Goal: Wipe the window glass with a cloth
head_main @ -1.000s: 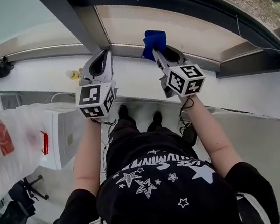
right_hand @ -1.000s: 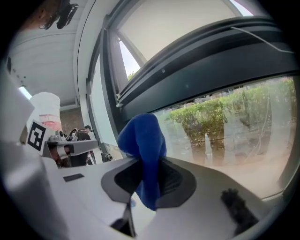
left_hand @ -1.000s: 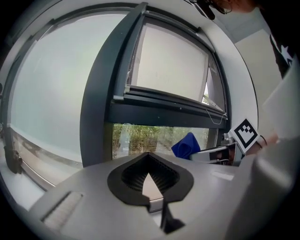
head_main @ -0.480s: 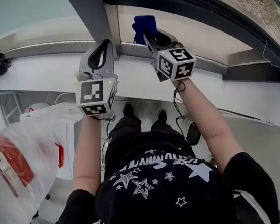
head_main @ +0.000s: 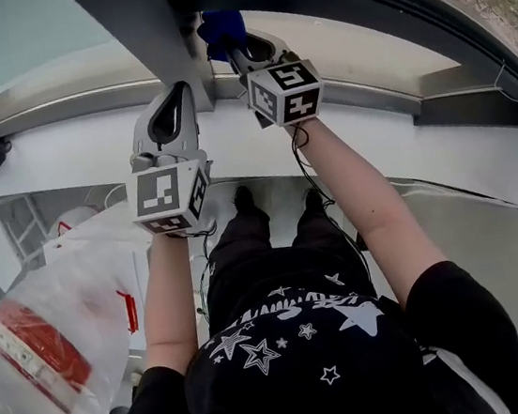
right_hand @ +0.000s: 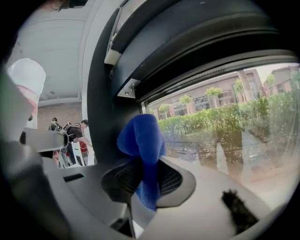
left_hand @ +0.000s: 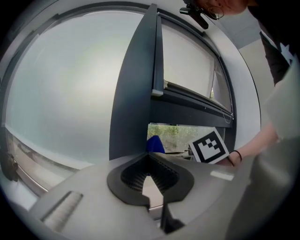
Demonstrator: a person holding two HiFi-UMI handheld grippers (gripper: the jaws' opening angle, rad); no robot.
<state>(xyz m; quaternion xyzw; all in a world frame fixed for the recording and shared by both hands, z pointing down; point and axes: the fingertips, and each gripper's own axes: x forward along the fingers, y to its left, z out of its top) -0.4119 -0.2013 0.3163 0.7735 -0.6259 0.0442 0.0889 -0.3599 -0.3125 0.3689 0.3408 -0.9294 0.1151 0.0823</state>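
left gripper: jaws pinched together with nothing in them, parked facing the dark window post
right gripper: clamped on the blue cloth
cloth: bunched, puffy end pokes out past the right gripper's tips, close to the pane; can't tell if it's touching
handling: looks soft, floppy and light, so I'd pinch low on the bunch
window glass: ahead and right of that gripper; hard, slick, probably needs only light pressure

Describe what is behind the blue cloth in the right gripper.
Behind the blue cloth: the dark window frame and, rightward, glass showing hedges. The cloth hides whether it touches the glass.
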